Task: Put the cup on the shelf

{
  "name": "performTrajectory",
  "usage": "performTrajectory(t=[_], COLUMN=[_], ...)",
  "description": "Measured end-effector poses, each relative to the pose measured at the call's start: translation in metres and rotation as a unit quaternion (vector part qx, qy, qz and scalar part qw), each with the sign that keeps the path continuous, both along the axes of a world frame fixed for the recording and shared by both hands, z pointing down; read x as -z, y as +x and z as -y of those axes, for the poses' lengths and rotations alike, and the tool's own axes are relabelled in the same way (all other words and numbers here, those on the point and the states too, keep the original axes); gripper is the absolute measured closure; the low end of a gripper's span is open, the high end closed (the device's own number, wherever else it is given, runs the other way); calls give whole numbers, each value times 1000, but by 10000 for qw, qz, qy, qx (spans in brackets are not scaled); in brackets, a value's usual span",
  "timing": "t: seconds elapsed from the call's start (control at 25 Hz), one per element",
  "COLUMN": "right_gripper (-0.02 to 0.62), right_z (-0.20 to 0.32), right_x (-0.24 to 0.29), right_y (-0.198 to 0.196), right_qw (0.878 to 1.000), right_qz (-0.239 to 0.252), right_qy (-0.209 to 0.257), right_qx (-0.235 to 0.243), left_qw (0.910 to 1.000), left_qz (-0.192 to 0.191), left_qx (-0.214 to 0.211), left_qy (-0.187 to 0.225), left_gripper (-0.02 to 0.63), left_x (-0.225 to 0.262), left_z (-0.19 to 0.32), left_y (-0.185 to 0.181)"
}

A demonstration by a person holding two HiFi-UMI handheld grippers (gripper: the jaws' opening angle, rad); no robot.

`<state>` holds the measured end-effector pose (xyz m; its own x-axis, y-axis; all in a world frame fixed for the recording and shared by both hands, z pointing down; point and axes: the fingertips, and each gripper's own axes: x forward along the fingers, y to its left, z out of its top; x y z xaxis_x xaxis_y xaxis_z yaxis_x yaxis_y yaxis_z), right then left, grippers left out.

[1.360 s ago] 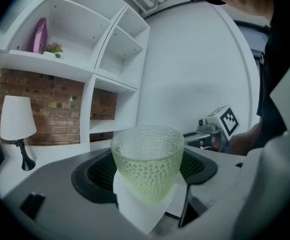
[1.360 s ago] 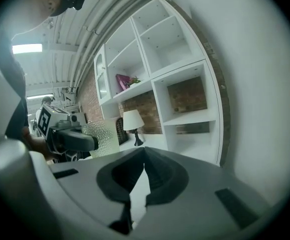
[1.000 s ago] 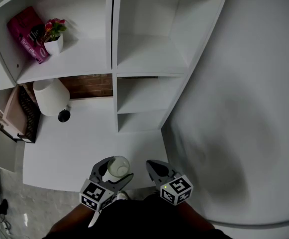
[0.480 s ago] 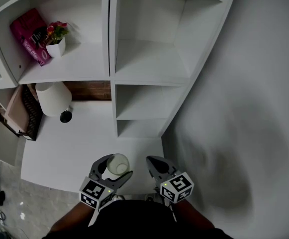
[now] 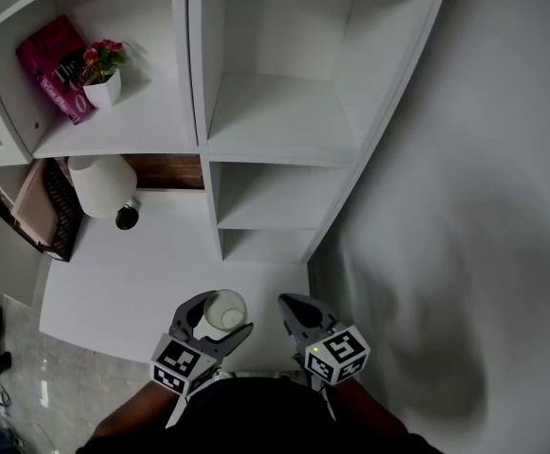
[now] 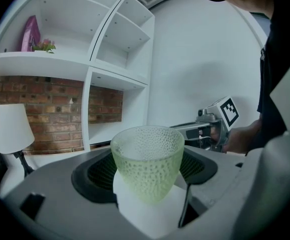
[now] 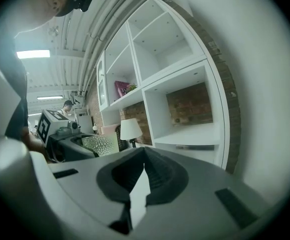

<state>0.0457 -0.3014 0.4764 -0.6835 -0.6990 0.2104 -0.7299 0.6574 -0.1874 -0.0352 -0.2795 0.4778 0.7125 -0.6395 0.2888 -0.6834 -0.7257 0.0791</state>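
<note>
A pale green dimpled cup point(image 6: 147, 166) stands upright between the jaws of my left gripper point(image 6: 145, 176), which is shut on it. From the head view the cup point(image 5: 224, 311) shows as a pale round rim in the left gripper point(image 5: 213, 322), held over the near edge of the white desk point(image 5: 151, 277). My right gripper point(image 5: 298, 319) hangs beside it, to the right. Its jaws meet in the right gripper view, so the right gripper point(image 7: 144, 176) is shut on nothing. The white shelf unit point(image 5: 275, 126) rises ahead with bare compartments.
A white lamp point(image 5: 101, 185) stands at the desk's back left. On the upper left shelf sit a pink book point(image 5: 55, 64) and a small potted flower point(image 5: 102, 74). A brick wall point(image 6: 32, 91) backs the desk. A white wall point(image 5: 483, 206) closes the right side.
The head view has drifted slightly, so the shelf sits a little further left in frame. Both grippers and the cup keep the same places.
</note>
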Motion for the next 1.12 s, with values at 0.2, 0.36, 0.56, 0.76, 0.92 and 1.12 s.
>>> performTrajectory(t=[0.2, 0.36, 0.56, 0.76, 0.92, 1.12], right_gripper=[591, 591, 591, 591, 591, 591], right_z=[4, 7, 8, 9, 8, 9], right_x=[2, 3, 1, -1, -4, -4], right_y=[6, 10, 16, 19, 19, 22], right_qw=[10000, 9999, 9999, 9999, 9999, 9999], right_qz=[51, 96, 123, 127, 94, 100], right_qy=[2, 21, 16, -12, -32, -21], right_qx=[-9, -34, -82, -96, -60, -74], left_qw=[10000, 9999, 9996, 9993, 9990, 9983], left_qz=[57, 135, 226, 170, 137, 296], left_qx=[-1, 66, 161, 300, 402, 329], left_qy=[6, 26, 28, 110, 163, 390], left_gripper=[227, 227, 227, 227, 227, 227], left_x=[2, 2, 3, 9, 14, 28], left_z=[4, 13, 32, 64, 92, 123], left_y=[6, 7, 8, 11, 15, 31])
